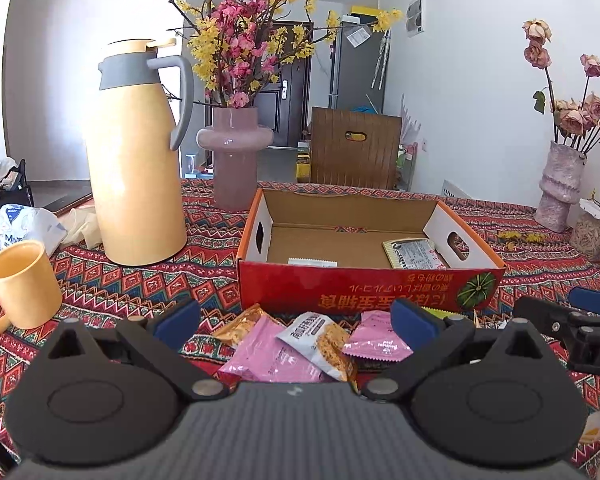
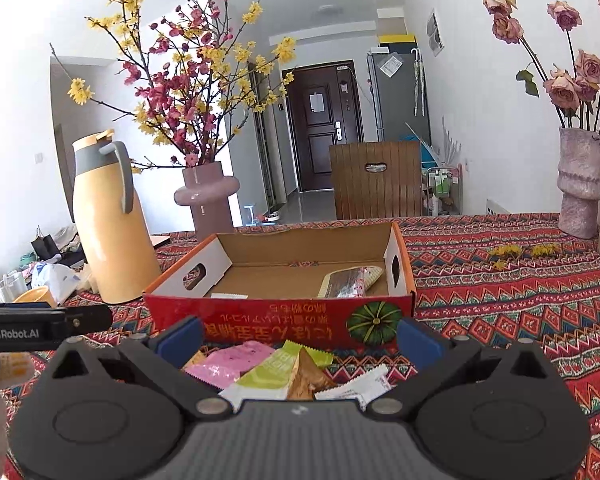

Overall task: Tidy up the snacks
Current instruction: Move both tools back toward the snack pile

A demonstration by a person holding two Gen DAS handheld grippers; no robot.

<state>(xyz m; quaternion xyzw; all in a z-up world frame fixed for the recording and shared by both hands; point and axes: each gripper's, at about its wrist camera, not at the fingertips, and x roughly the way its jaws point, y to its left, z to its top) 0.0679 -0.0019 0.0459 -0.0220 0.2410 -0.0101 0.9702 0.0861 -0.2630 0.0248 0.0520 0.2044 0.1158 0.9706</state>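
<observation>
Looking along my left gripper (image 1: 296, 326), I see its blue-padded jaws spread wide with nothing between them, hovering over a small heap of snack packets (image 1: 300, 346) on the patterned tablecloth (image 1: 148, 280). The heap lies just in front of the red cardboard box (image 1: 364, 288) — pink packets either side of a white-and-orange one, with an orange packet at the left edge. Inside the box, a silver-and-yellow packet (image 1: 414, 254) lies near the right wall and a thin white packet (image 1: 312, 263) lies against the near wall.

From my right gripper (image 2: 300, 340), the jaws are likewise released and empty, poised over the same heap: a pink packet (image 2: 230, 362), a green packet (image 2: 268, 368), a brown packet (image 2: 308, 380) and a white packet (image 2: 360, 386), all overlapping on the cloth, close against the box's red front panel. The two boxed packets show here as well, the larger one at the right end.

Each gripper appears at the edge of the other's view — the two are side by side, apart from one another.

Behind and left of the box stand a yellow thermos jug (image 1: 138, 160) and a mauve vase of pink and yellow blossoms (image 1: 236, 152); a yellow mug (image 1: 20, 284) sits at the near left. A second vase of dried roses (image 1: 560, 188) stands at the far right.
</observation>
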